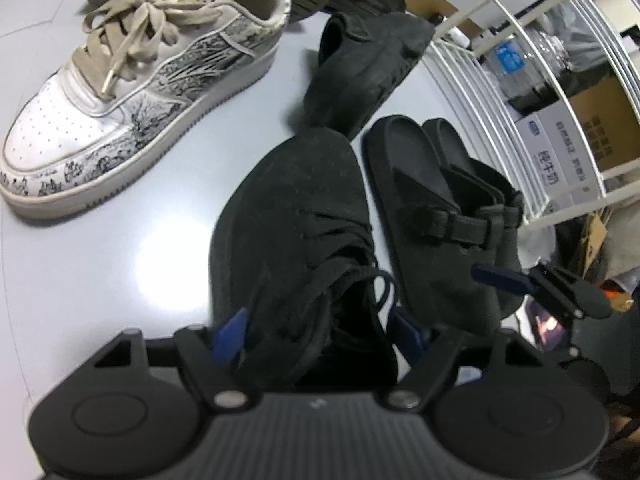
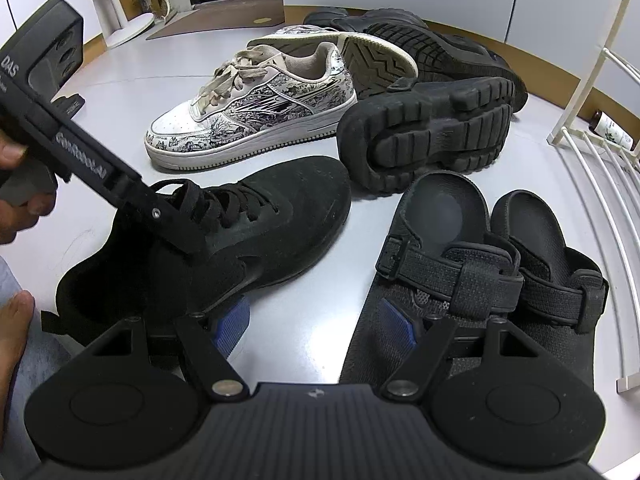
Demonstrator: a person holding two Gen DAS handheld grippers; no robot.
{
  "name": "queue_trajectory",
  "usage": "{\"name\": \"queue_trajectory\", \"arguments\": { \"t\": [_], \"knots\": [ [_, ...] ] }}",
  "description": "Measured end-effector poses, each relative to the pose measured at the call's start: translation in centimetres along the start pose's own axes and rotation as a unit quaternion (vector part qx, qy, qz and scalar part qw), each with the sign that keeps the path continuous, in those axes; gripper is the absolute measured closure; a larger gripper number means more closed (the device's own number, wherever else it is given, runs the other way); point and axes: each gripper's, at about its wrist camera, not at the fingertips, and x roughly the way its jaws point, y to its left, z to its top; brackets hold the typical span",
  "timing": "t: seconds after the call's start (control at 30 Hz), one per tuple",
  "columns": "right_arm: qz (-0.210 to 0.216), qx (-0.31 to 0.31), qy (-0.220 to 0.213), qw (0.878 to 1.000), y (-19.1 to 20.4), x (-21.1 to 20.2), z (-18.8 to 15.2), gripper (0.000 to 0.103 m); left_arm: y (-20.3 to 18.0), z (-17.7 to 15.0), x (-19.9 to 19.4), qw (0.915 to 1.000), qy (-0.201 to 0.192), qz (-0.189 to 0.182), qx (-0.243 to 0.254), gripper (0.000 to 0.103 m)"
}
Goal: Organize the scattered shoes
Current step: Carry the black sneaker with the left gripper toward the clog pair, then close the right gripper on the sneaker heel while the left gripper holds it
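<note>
A black suede sneaker (image 1: 292, 208) (image 2: 272, 216) lies on the grey floor (image 1: 120, 260). My left gripper (image 1: 319, 332) (image 2: 188, 240) is open and straddles its laced upper, one blue finger on each side. To its right sits a pair of black strapped sandals (image 1: 420, 184) (image 2: 440, 216). My right gripper (image 2: 314, 326) is open and low. Its left finger is beside the sneaker's sole and its right finger is over the near sandal's toe. One blue finger (image 1: 496, 278) of it shows in the left wrist view. A white patterned sneaker (image 1: 132, 92) (image 2: 256, 108) stands farther back.
Its mate (image 2: 380, 60) lies on its side, sole showing. A chunky black sandal (image 2: 432, 132) (image 1: 360, 64) is tipped over behind the sandals, with a black shoe (image 2: 440, 44) beyond. A white wire rack (image 1: 520, 80) (image 2: 592, 160) borders the right. A hand (image 2: 16, 200) holds the left gripper.
</note>
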Motion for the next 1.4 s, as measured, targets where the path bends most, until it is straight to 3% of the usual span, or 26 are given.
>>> {"name": "queue_trajectory", "arguments": {
  "t": [0.2, 0.6, 0.9, 1.4],
  "knots": [
    [0.014, -0.04, -0.011, 0.999, 1.9, 0.7, 0.9, 0.027, 0.3, 0.7, -1.8, 0.9992, -0.025, -0.028, -0.011, 0.031],
    [0.006, -0.121, -0.012, 0.993, 5.1, 2.1, 1.9, 0.027, 1.7, 2.0, -6.3, 0.9954, -0.083, -0.019, -0.043, 0.026],
    [0.03, -0.209, -0.015, 0.977, 6.6, 2.6, 2.2, 0.026, 2.4, 0.5, -9.1, 0.9924, -0.113, -0.009, -0.047, 0.02],
    [0.08, -0.339, -0.018, 0.937, 7.6, 3.7, 2.1, 0.016, 5.5, 0.2, -7.6, 0.9925, -0.101, 0.013, -0.067, 0.02]
  ]
}}
